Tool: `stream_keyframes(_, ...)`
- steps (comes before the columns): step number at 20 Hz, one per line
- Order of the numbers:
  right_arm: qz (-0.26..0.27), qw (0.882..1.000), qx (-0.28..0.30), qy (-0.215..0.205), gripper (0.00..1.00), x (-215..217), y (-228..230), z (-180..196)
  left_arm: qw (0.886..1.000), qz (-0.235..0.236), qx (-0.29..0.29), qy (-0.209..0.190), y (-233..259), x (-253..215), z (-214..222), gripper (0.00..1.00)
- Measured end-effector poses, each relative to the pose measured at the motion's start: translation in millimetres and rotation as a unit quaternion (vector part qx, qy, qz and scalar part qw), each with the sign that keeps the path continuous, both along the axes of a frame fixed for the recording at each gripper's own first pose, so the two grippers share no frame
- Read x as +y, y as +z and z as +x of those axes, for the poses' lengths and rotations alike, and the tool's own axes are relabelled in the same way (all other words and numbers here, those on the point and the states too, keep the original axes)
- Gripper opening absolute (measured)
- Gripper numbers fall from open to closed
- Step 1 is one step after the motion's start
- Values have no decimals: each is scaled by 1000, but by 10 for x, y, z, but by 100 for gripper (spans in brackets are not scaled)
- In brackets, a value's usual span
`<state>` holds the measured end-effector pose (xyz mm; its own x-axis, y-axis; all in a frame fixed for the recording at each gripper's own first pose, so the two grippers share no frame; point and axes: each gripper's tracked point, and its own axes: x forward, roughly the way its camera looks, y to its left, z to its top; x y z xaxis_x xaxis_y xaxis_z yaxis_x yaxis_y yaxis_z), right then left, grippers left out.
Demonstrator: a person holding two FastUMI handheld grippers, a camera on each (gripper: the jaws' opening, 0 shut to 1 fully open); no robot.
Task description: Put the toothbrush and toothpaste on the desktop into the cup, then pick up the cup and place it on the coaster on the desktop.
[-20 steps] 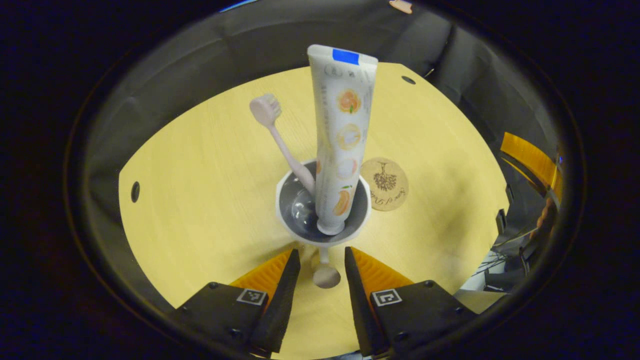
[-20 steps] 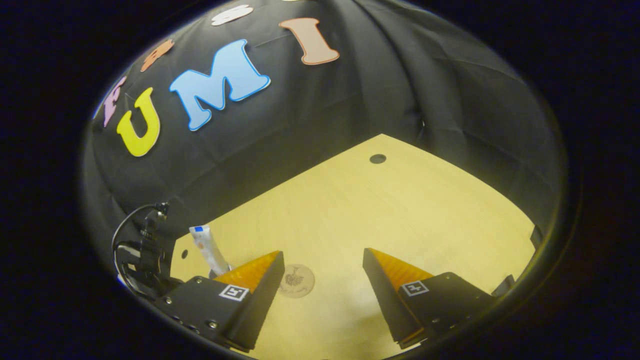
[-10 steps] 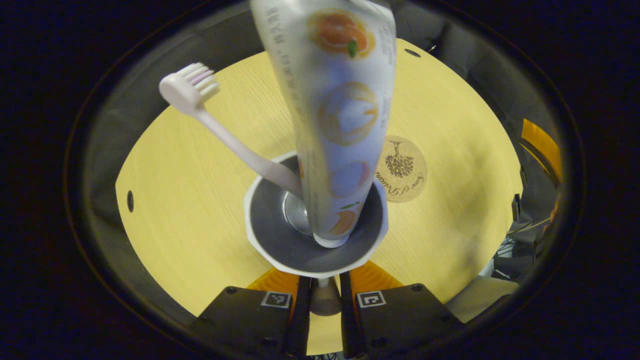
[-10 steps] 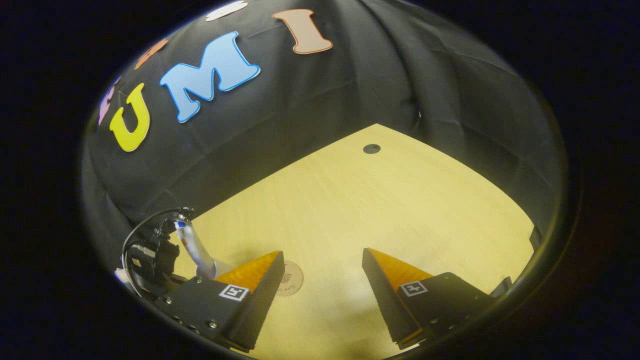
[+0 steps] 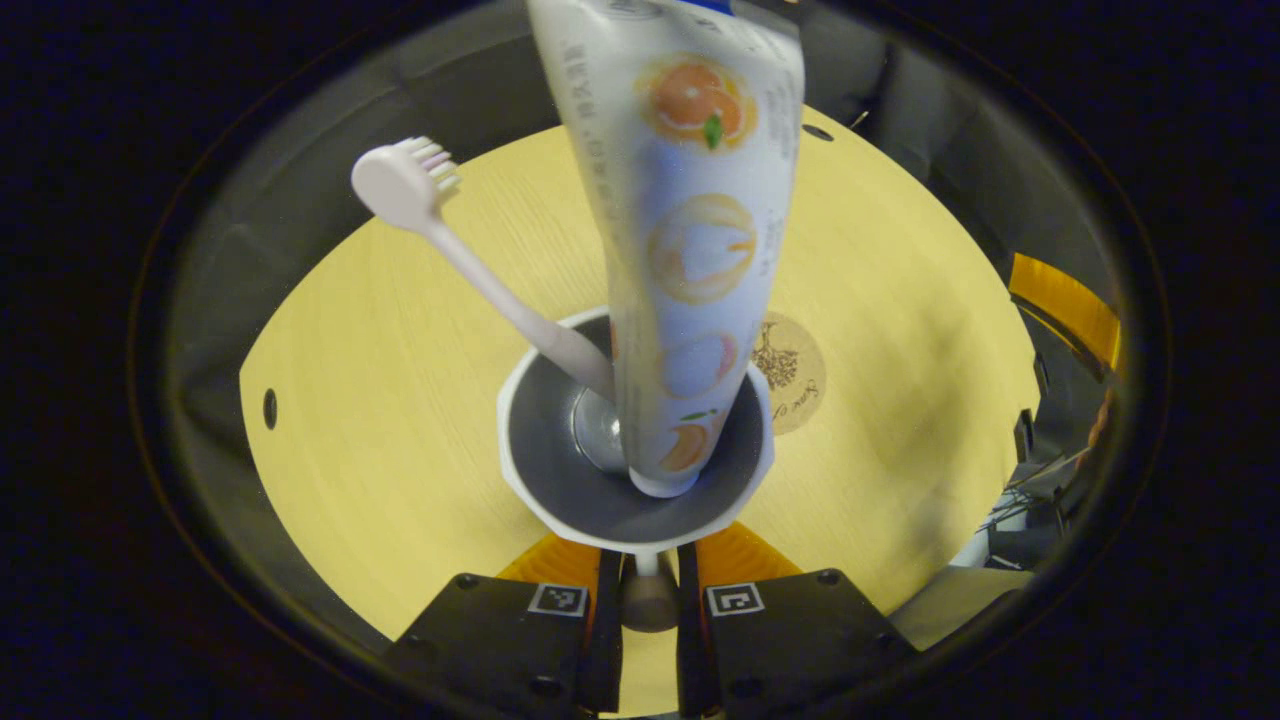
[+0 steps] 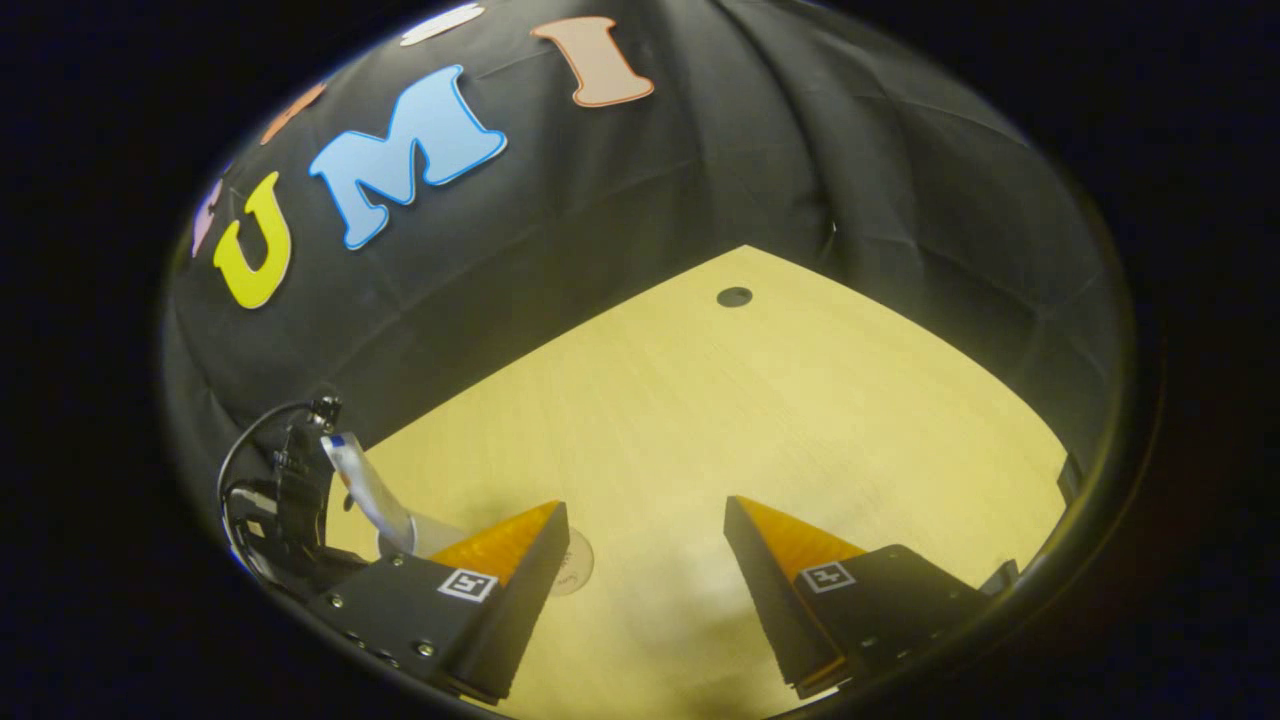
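Observation:
A white cup (image 5: 522, 470) with a grey inside stands close in front of my left gripper (image 5: 648, 600), which is shut on the cup's handle (image 5: 648, 592). A white toothpaste tube (image 5: 700, 250) with orange fruit prints stands upright in the cup. Beside it a pale pink toothbrush (image 5: 470, 270) leans to the left. The round cork coaster (image 5: 797, 372) lies on the yellow desktop just right of the cup, its left edge hidden behind the rim. My right gripper (image 6: 645, 520) hangs open over bare desktop. The right gripper view has the toothpaste tube (image 6: 365, 490) and the coaster (image 6: 577, 570) at lower left.
The yellow desktop (image 5: 380, 400) has small dark holes near its edges (image 5: 270, 408). Black cloth walls close it in at the back and sides. The left gripper's body with cables (image 6: 285, 500) is at the far left of the right gripper view.
My left gripper moved in and shut on the cup's handle. The cup has since shifted right, so its rim covers the coaster's edge. The right gripper has barely moved.

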<state>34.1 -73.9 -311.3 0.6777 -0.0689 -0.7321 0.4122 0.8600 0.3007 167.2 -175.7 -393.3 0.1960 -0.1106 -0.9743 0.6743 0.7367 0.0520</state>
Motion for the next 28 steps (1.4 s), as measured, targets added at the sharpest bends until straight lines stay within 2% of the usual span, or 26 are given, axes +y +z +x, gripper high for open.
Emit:
stream_keyframes(1,-1,1000,0,-3,94,-22,14,-5,1000,-2,-1,-11,37,-107,-43,34)
stream_keyframes(2,-2,1000,0,-6,94,-58,21,-23,1000,-4,0,-18,65,-188,-70,29)
stream_keyframes(6,-1,999,4,-36,94,-335,21,-244,999,-7,12,-45,-83,-594,-210,29)
stream_keyframes(8,-2,999,5,-49,94,-446,22,-317,999,-4,16,-52,-187,-633,-205,29)
stream_keyframes(12,3,997,8,-75,94,-638,16,-423,999,2,23,-36,-250,-511,-85,29)
stream_keyframes(13,4,997,9,-78,94,-651,11,-447,999,7,27,-28,-259,-461,-85,24)
stream_keyframes(16,9,997,11,-79,94,-681,-10,-456,999,5,25,-20,-272,-510,-181,33)
stream_keyframes(19,17,998,5,-62,94,-601,18,-398,1000,-21,11,-4,-185,-585,-172,55)
stream_keyframes(20,18,998,1,-55,94,-557,65,-361,1000,-24,7,1,-163,-572,-165,56)
stream_keyframes(21,18,999,-3,-49,94,-512,109,-326,1000,-29,2,7,-135,-558,-146,63)
stream_keyframes(22,20,999,-7,-42,94,-458,142,-282,999,-39,-8,15,-96,-546,-115,57)
stream_keyframes(25,26,999,-24,4,94,-139,335,-234,996,-68,-25,47,34,-531,-96,57)
stream_keyframes(26,23,999,-28,14,94,-79,374,-248,995,-77,-29,56,67,-518,-116,53)
stream_keyframes(27,18,999,-33,27,94,-25,422,-262,993,-89,-37,64,89,-530,-140,58)
stream_keyframes(28,11,998,-38,39,93,43,473,-268,991,-100,-54,75,125,-554,-165,58)
